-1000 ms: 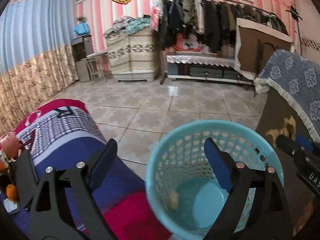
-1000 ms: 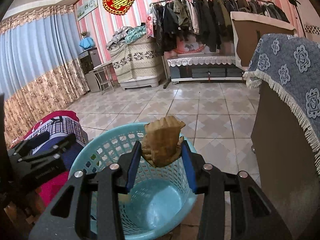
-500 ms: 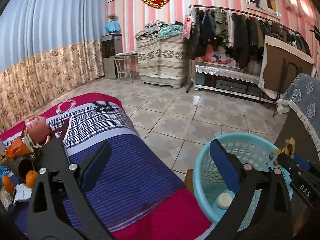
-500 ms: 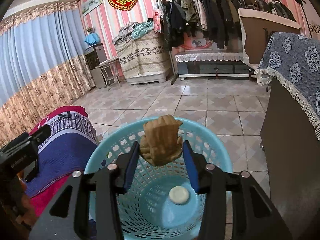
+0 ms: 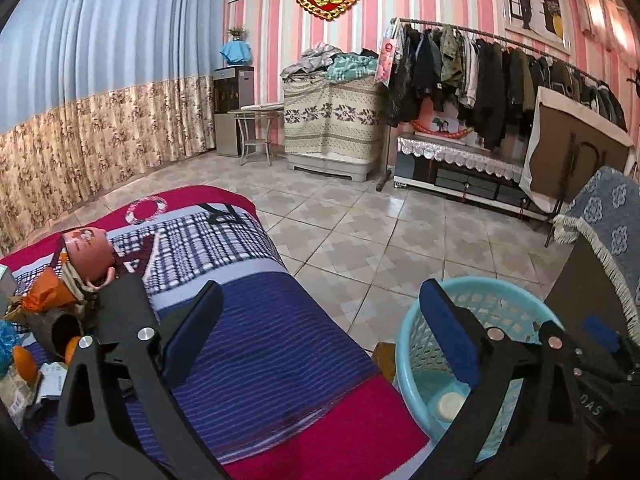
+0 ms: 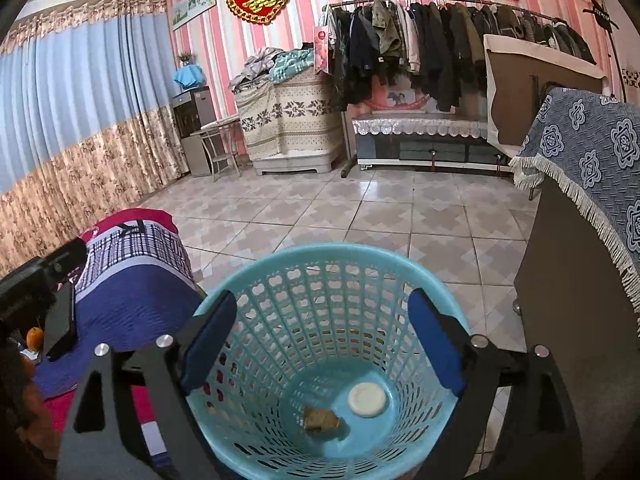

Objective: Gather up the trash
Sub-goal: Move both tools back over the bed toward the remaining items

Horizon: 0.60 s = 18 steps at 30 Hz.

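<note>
A turquoise mesh basket (image 6: 320, 256) stands on the tiled floor under my right gripper (image 6: 322, 344), whose jaws are opening with nothing between them. At the basket's bottom lie a brown crumpled scrap (image 6: 320, 418) and a white round lid (image 6: 367, 400). In the left wrist view the same basket (image 5: 516, 304) is at lower right. My left gripper (image 5: 320, 340) hangs open and empty over the striped blanket (image 5: 256, 336). Trash is piled at the far left: an orange wrapper (image 5: 44, 298), a pink cup (image 5: 88, 252) and small orange fruit (image 5: 24, 360).
A dark cabinet with a blue fringed cloth (image 6: 592, 168) stands right beside the basket. A black flat object (image 6: 60, 326) lies on the blanket. Tiled floor (image 6: 360, 208) stretches toward a clothes rack (image 6: 420, 44) and a covered chest at the far wall.
The right gripper opened and the brown scrap fell from its jaws into the basket. The left gripper swung left, away from the basket and over the blanket toward the trash pile.
</note>
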Each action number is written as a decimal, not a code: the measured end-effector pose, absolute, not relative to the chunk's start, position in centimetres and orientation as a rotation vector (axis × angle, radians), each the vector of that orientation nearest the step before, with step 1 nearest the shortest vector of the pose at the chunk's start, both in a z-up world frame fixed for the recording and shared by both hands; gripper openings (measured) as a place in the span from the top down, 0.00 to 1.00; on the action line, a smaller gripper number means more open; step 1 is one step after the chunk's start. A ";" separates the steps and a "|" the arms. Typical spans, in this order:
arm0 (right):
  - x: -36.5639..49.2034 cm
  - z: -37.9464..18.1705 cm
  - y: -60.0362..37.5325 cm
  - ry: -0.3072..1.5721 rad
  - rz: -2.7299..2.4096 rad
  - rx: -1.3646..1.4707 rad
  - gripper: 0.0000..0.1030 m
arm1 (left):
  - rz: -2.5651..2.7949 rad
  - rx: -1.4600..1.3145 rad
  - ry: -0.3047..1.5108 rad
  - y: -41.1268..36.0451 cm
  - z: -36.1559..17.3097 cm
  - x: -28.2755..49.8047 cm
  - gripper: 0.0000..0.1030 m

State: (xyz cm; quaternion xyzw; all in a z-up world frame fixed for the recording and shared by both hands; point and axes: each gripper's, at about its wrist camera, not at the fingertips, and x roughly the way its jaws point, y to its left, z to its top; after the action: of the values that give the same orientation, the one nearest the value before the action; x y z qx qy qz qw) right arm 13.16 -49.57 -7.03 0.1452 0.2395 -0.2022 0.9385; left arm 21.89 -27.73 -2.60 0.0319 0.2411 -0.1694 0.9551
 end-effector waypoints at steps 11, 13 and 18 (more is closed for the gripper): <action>14.2 -5.6 -44.9 0.475 -0.330 0.292 0.16 | -0.256 0.014 0.455 -19.7 0.4 19.2 0.05; 14.7 -5.4 -43.4 0.476 -0.303 0.272 0.16 | -0.232 -0.007 0.470 -17.2 0.4 19.1 0.05; 15.7 -5.2 -39.5 0.483 -0.239 0.230 0.16 | -0.141 -0.011 0.471 -11.9 0.4 19.1 0.05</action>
State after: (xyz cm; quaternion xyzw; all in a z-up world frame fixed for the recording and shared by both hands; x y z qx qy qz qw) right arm 15.73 -39.48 -5.19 0.1134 0.2383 -0.1176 0.9574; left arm 19.10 -11.95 0.44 -0.0054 0.2331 -0.0695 0.9699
